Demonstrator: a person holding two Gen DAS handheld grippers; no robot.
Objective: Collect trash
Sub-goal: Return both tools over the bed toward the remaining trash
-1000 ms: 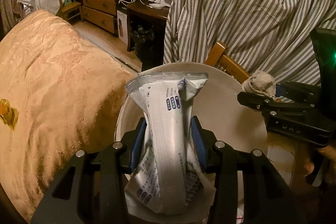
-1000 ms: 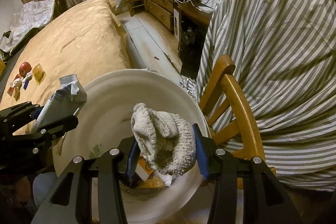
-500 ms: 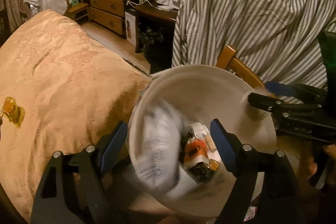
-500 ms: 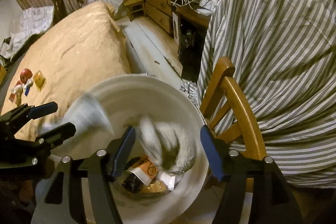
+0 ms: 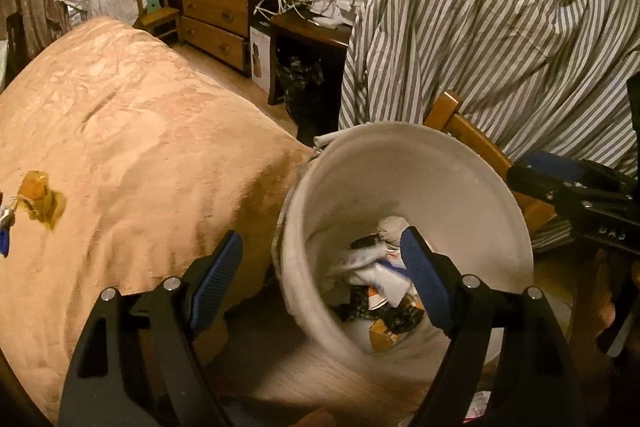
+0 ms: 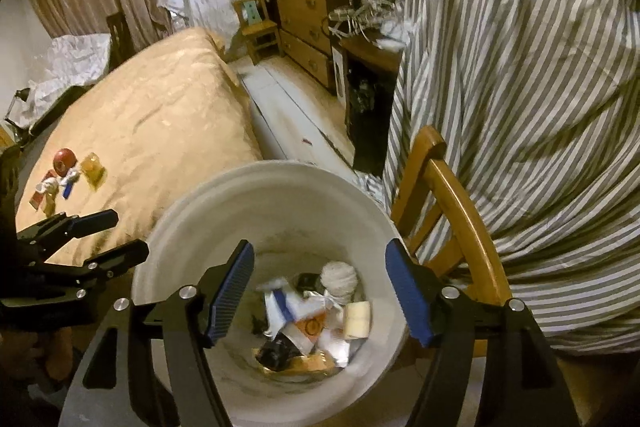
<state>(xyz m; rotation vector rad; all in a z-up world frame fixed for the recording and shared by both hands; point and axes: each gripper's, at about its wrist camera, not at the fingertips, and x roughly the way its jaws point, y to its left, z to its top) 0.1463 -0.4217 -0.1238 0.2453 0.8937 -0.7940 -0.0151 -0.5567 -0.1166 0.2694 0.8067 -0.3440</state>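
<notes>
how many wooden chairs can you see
2: one chair right beside the bin, against the striped cloth; a small chair far back by the dresser. Others may be hidden.

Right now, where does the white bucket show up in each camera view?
Left wrist: the white bucket sits right of centre, low, beside the tan bedspread.
Right wrist: the white bucket fills the bottom centre, trash inside.
Shared landmark: the wooden chair just right of the bucket in both.
</notes>
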